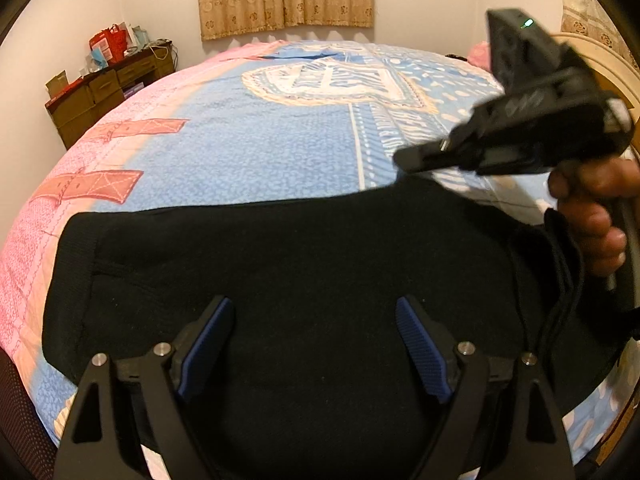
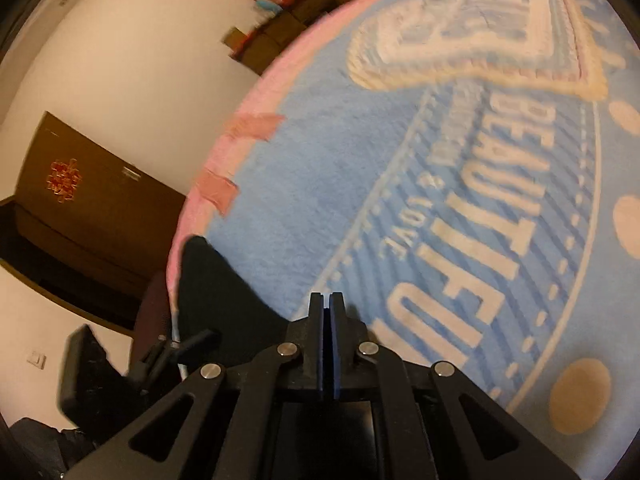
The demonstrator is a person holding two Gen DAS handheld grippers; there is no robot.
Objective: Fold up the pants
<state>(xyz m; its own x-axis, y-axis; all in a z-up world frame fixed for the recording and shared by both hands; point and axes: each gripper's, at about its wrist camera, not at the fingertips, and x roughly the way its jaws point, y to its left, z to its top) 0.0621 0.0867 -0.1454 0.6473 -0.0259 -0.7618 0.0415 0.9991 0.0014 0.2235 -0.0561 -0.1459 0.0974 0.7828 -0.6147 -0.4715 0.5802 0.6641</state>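
Black pants (image 1: pixel 288 280) lie spread as a broad, already doubled panel along the near edge of the bed (image 1: pixel 260 152), on a blue and pink printed blanket. The left gripper (image 1: pixel 314 344) hangs over the middle of the cloth with its blue-padded fingers (image 1: pixel 208 340) wide apart and nothing between them. The right gripper (image 2: pixel 329 300), seen in the left wrist view above the far right corner of the pants, has its two fingers pressed flat together; no cloth shows between them, so it appears closed on nothing, though its own camera blurs the tip region.

Risks, as judged from this layout: a single-sided pinch would drag the panel askew and undo the aligned edges; the thick knit may slip from the pads if only the top layer is caught; and the dangling drawstring or loose strip at the right edge of the pants (image 1: pixel 560 280) could be trapped in the fold and leave a lump. The plush blanket may also ruck up with the cloth.

Legible writing: the blanket (image 2: pixel 320 184) bears "BEAUTIFU…", its end hidden, and smaller letters reading "& LOVE". No brand marks are readable on either tool.
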